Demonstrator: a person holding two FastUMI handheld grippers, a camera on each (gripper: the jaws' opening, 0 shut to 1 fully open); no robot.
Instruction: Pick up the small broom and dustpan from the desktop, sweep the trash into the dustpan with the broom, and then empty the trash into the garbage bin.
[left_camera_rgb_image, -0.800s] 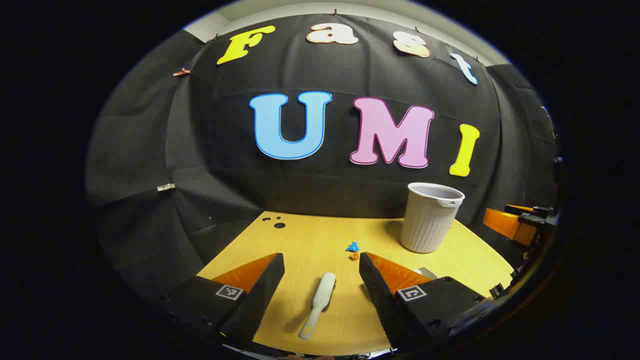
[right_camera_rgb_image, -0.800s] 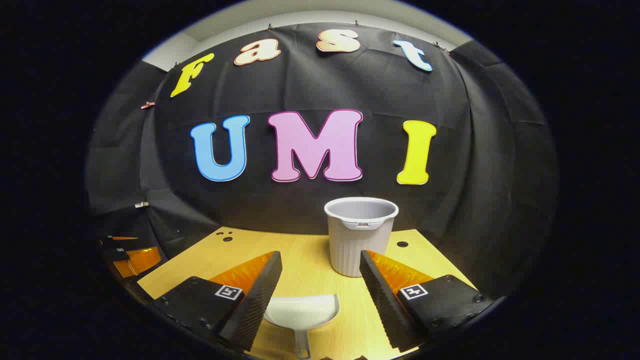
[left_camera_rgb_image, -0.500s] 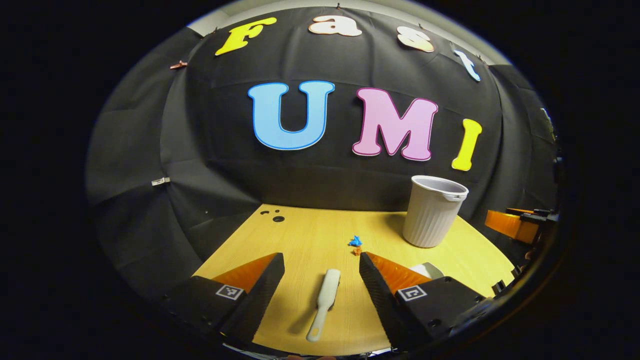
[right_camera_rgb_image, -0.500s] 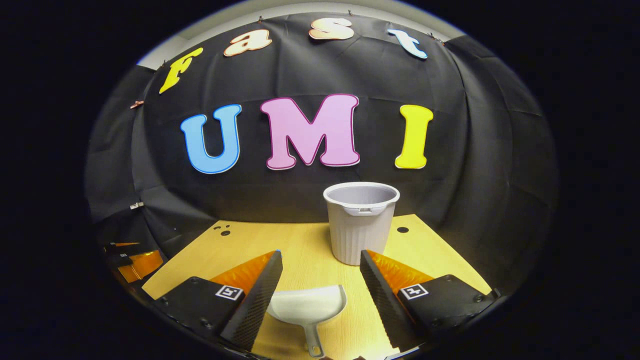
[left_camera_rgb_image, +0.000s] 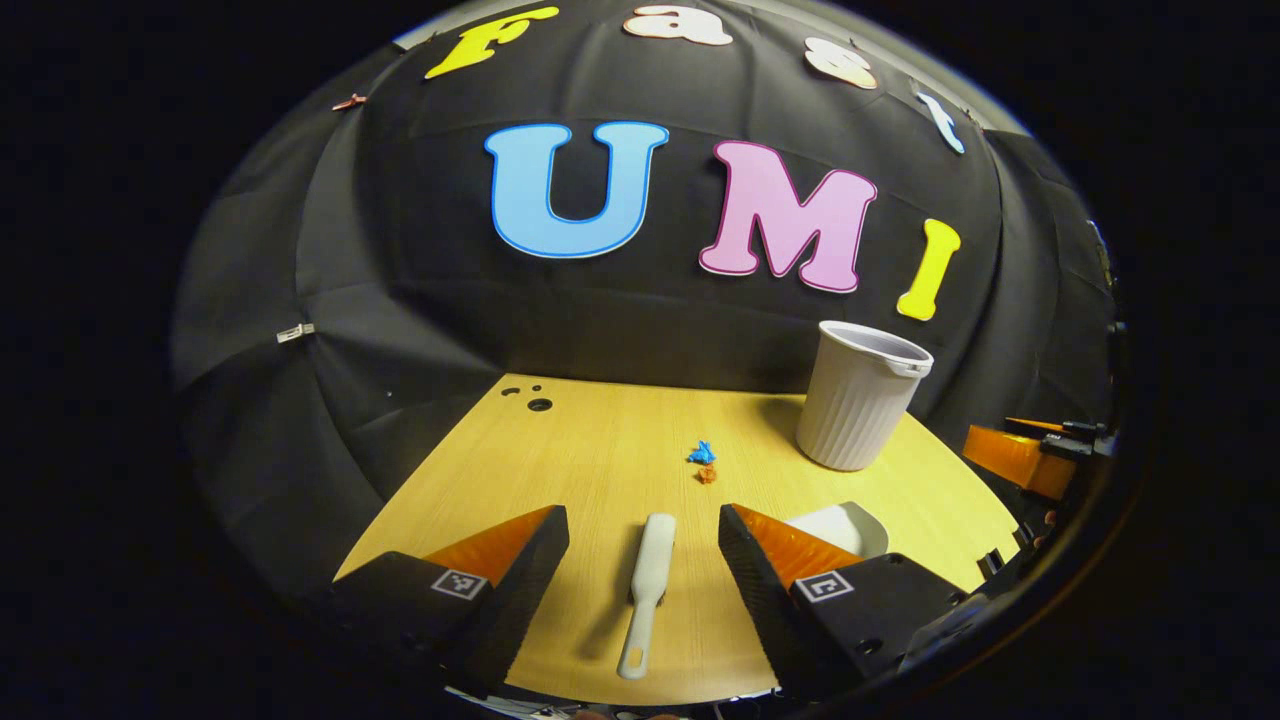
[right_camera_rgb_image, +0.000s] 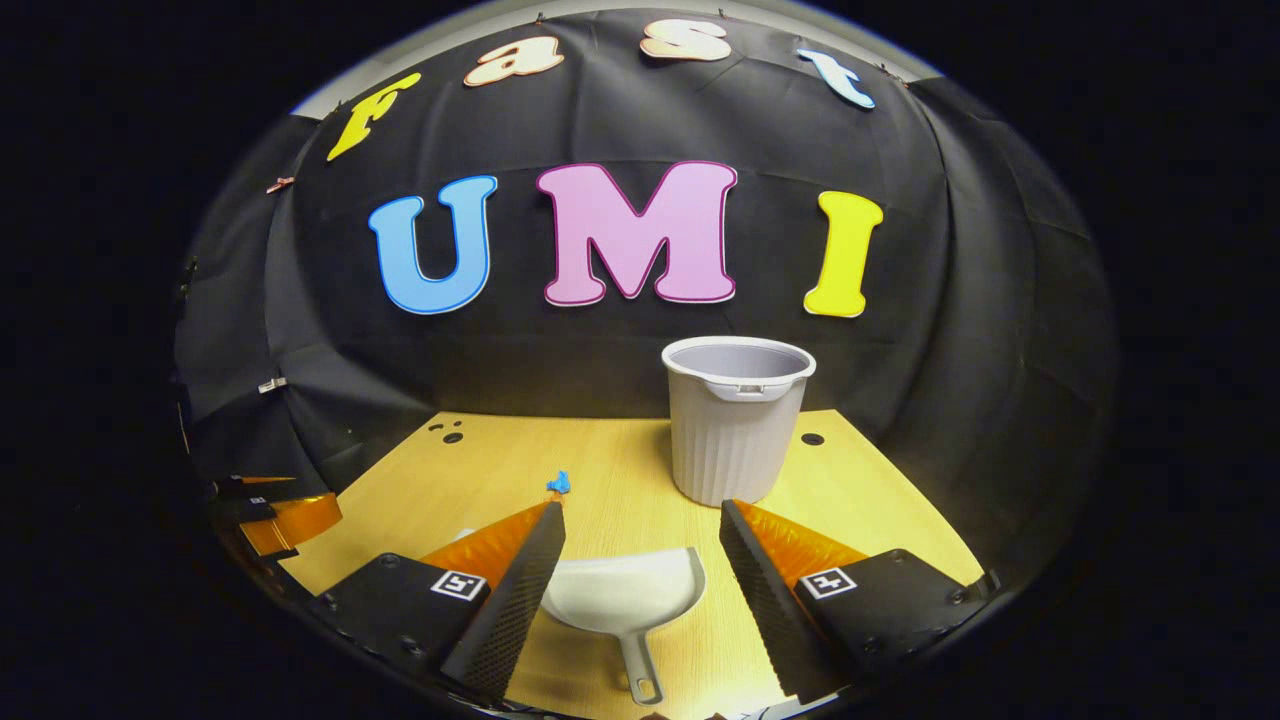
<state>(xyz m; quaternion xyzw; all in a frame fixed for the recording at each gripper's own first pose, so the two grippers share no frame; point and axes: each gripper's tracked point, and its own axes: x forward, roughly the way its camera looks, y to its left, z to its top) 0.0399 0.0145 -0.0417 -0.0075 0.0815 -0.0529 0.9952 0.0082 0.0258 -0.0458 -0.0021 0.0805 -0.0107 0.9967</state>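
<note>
Nothing grabbed yet: left gripper (left_camera_rgb_image: 643, 540) spread above the broom (left_camera_rgb_image: 647, 580), right gripper (right_camera_rgb_image: 642, 545) spread over the dustpan (right_camera_rgb_image: 625, 598); trash (left_camera_rgb_image: 703, 460) lies unswept near the garbage bin (right_camera_rgb_image: 737, 420).

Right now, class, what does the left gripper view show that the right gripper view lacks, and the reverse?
Left gripper view's own: the broom lying flat ahead of the open left gripper, and an orange scrap. Right gripper view's own: the dustpan handle ahead of the open right gripper, and a hole in the table right of the bin. Shared: the bin, the blue scrap, the dustpan and the table.
</note>
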